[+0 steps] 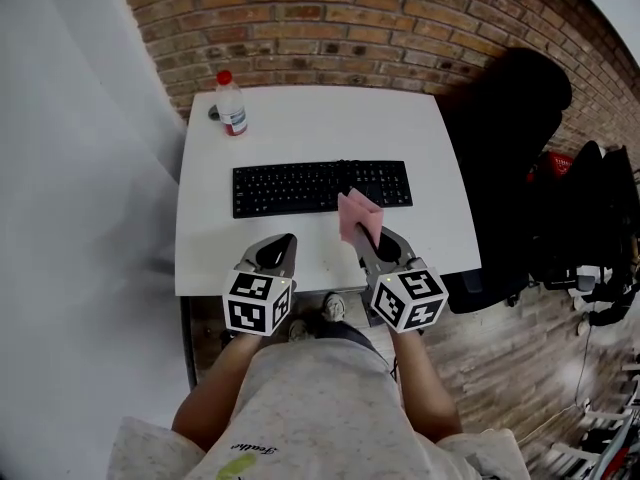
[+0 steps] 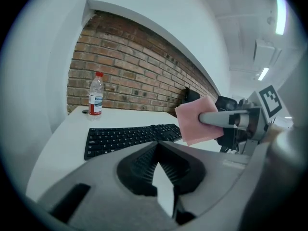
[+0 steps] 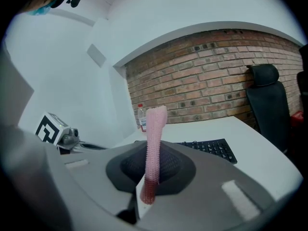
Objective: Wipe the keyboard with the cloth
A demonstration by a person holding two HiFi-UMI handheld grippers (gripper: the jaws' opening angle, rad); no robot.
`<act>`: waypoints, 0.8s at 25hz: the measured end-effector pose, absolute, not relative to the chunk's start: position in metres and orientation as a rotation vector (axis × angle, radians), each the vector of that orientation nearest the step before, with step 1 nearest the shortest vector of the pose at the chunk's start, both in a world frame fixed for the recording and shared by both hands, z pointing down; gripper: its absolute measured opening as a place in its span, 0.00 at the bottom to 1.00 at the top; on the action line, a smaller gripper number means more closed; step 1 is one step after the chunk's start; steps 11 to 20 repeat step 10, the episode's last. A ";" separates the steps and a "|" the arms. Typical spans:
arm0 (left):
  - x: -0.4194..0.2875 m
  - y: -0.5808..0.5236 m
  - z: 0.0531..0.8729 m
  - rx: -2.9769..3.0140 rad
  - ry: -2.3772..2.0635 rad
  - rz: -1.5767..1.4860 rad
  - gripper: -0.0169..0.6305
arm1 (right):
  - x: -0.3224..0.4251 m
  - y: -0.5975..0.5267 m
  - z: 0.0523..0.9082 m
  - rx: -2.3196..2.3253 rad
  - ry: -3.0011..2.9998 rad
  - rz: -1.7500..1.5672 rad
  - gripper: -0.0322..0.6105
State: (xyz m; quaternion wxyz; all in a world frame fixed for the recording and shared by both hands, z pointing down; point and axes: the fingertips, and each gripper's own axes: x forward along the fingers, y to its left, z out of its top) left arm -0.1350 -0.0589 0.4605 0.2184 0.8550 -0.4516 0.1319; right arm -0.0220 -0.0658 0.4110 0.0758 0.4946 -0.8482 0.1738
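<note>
A black keyboard (image 1: 320, 187) lies across the middle of the white table (image 1: 320, 128). My right gripper (image 1: 363, 236) hovers over the table's front edge, just in front of the keyboard's right half. It is shut on a pink cloth (image 1: 358, 215) that stands up from the jaws and hangs above the keyboard's near edge. The right gripper view shows the cloth (image 3: 154, 129) edge-on, pinched between the jaws, with the keyboard (image 3: 211, 148) beyond. My left gripper (image 1: 284, 241) is beside it on the left, shut and holding nothing. The left gripper view shows the keyboard (image 2: 125, 137) and the cloth (image 2: 195, 121).
A water bottle (image 1: 231, 104) with a red cap stands at the table's far left corner, beside a small dark disc. A black office chair (image 1: 505, 158) is pushed against the table's right side. Dark bags (image 1: 590, 218) lie further right. Behind the table is a brick wall.
</note>
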 end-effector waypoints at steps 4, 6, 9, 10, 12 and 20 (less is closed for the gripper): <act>-0.133 -0.054 0.462 2.380 -1.223 0.356 0.02 | -0.026 -0.059 0.412 1.484 -2.532 0.509 0.08; -0.133 -0.052 0.461 2.384 -1.213 0.356 0.02 | -0.027 -0.057 0.410 1.488 -2.527 0.508 0.08; -0.135 -0.051 0.460 2.383 -1.210 0.355 0.02 | -0.030 -0.055 0.408 1.489 -2.528 0.507 0.08; -0.136 -0.050 0.461 2.383 -1.210 0.355 0.02 | -0.031 -0.054 0.408 1.488 -2.529 0.506 0.08; -0.136 -0.050 0.461 2.383 -1.210 0.355 0.02 | -0.031 -0.054 0.408 1.488 -2.529 0.506 0.08; -0.136 -0.050 0.461 2.383 -1.210 0.355 0.02 | -0.031 -0.054 0.408 1.488 -2.529 0.506 0.08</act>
